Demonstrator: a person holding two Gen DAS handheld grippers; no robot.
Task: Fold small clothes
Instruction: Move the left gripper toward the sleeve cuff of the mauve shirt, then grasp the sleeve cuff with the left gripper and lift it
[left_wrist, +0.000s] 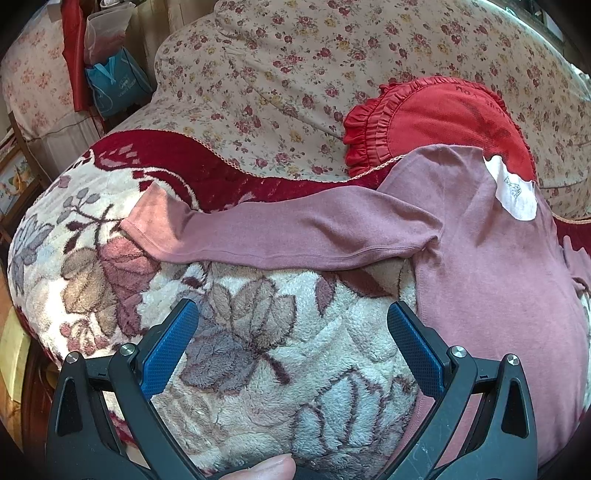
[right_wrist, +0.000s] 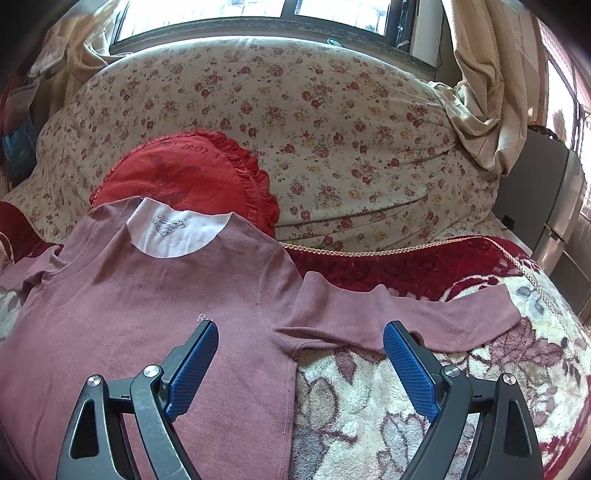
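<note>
A small long-sleeved top of dusty-pink knit fabric (right_wrist: 140, 302) lies spread flat, front up, on a fluffy cream blanket with a pattern of large leaves and a dark red border (right_wrist: 406, 398). Both sleeves are stretched out sideways. Its collar, with a white lining and a printed label (right_wrist: 173, 232), points to the far side and rests against a red cushion with a ruffled edge (right_wrist: 177, 173). Behind that rises a sofa back covered in cream cloth with small red flowers (right_wrist: 332, 129).

In the right wrist view the right gripper (right_wrist: 300, 338) hangs with its blue-padded fingers (right_wrist: 192, 369) wide apart and nothing between them. The left finger sits over the chest of the top, just near a small pale print; the right finger sits over the near edge of the right sleeve (right_wrist: 406, 314). The armpit seam lies in the gap between them.

In the left wrist view the left gripper (left_wrist: 291, 314) is likewise spread open and empty, above bare blanket. The left sleeve (left_wrist: 277, 236) runs across just beyond its fingertips, and the right finger's tip (left_wrist: 413, 347) stands close beside the top's side seam. Contact cannot be told. A thumb tip (left_wrist: 273, 467) shows at the near edge.
</note>
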